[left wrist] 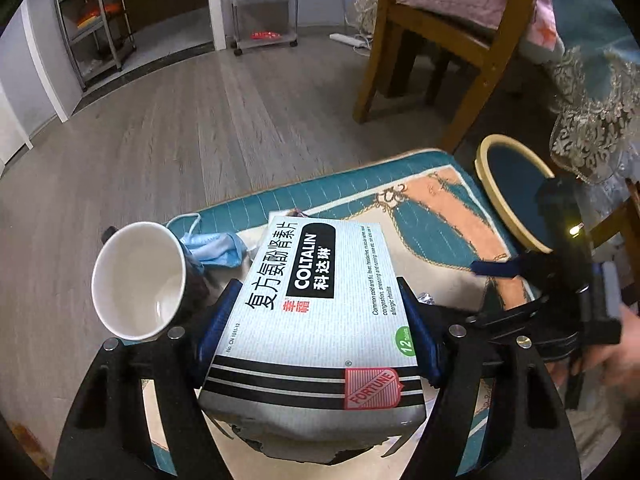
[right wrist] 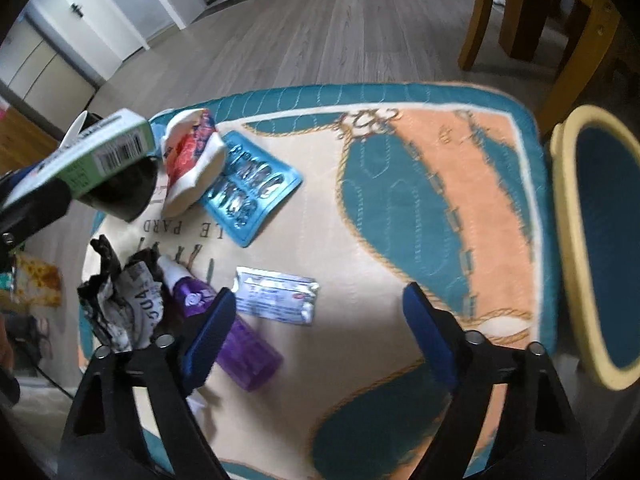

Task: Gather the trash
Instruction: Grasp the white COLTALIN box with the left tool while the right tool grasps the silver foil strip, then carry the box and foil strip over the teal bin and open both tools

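Observation:
My left gripper [left wrist: 320,296] is shut on a white COLTALIN medicine box [left wrist: 320,320], one blue pad on each long side, lifted above the mat. The same box [right wrist: 92,156] shows at the upper left of the right wrist view, over a black mug [right wrist: 120,196]. My right gripper [right wrist: 320,294] hangs open over the mat with nothing between its pads. A silver blister strip [right wrist: 276,294] lies just ahead of its left finger, and a purple bottle [right wrist: 244,348] lies beside and partly under that finger. Crumpled paper [right wrist: 120,304], a blue blister pack [right wrist: 248,184] and a red-and-white wrapper [right wrist: 192,164] lie further left.
A teal and peach mat [right wrist: 440,208] covers the low table. A yellow-rimmed bin [right wrist: 600,240] stands off its right edge. The white-lined mug [left wrist: 136,280] and a blue face mask [left wrist: 216,250] sit left of the box. A wooden chair [left wrist: 440,40] stands behind. A hand [left wrist: 616,344] holds the right gripper.

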Action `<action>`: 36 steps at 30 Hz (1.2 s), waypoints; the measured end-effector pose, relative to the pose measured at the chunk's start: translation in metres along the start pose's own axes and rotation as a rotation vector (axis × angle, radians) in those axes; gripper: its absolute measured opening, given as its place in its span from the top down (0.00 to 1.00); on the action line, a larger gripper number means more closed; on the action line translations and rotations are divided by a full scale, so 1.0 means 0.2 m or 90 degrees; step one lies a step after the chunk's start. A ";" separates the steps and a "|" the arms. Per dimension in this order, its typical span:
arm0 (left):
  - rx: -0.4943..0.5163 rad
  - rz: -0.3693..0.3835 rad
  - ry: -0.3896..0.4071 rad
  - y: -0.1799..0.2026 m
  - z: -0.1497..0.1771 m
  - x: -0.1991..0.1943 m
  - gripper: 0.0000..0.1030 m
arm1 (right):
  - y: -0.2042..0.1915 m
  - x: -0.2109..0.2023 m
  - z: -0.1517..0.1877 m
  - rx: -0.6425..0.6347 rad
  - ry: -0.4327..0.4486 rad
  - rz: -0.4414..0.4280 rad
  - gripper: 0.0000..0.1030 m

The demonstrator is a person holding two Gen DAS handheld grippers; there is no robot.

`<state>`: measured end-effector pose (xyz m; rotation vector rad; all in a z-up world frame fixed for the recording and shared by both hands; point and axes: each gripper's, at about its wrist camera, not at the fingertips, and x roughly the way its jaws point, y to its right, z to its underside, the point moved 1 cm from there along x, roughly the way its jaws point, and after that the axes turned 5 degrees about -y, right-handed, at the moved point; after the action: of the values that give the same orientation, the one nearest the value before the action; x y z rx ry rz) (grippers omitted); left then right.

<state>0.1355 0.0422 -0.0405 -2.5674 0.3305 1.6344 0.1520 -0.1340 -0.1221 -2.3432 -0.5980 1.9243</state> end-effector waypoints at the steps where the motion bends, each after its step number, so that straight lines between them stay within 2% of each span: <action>1: -0.001 0.001 0.004 0.00 0.00 -0.01 0.29 | -0.02 0.02 0.00 0.003 -0.003 -0.003 0.20; 5: -0.003 0.009 0.013 -0.01 0.00 -0.04 0.29 | -0.09 0.08 -0.01 0.002 -0.017 -0.004 0.22; 11: -0.013 0.015 0.016 -0.06 0.01 -0.05 0.29 | -0.19 0.16 -0.01 -0.009 -0.036 0.042 0.27; 16: -0.021 0.014 0.021 -0.10 0.02 -0.06 0.29 | -0.24 0.18 0.00 -0.048 -0.034 0.103 0.40; 21: -0.027 0.018 0.029 -0.11 0.02 -0.09 0.29 | -0.23 0.16 0.02 -0.043 -0.028 0.096 0.41; 25: -0.024 0.021 0.043 -0.10 0.00 -0.12 0.29 | -0.17 0.02 0.02 -0.011 0.008 0.072 0.41; 30: -0.007 0.031 0.067 -0.02 -0.05 -0.16 0.29 | -0.03 -0.29 0.03 0.044 0.077 0.060 0.41; 34: 0.018 0.034 0.086 0.09 -0.10 -0.17 0.29 | 0.16 -0.67 0.01 0.078 0.178 0.027 0.41; 36: 0.024 0.039 0.096 0.15 -0.13 -0.18 0.29 | 0.26 -0.86 0.01 0.080 0.232 0.041 0.41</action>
<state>0.1365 0.0136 0.0049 -2.6831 0.4506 1.4415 0.1368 -0.2375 0.0233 -2.5633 -0.3630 1.4485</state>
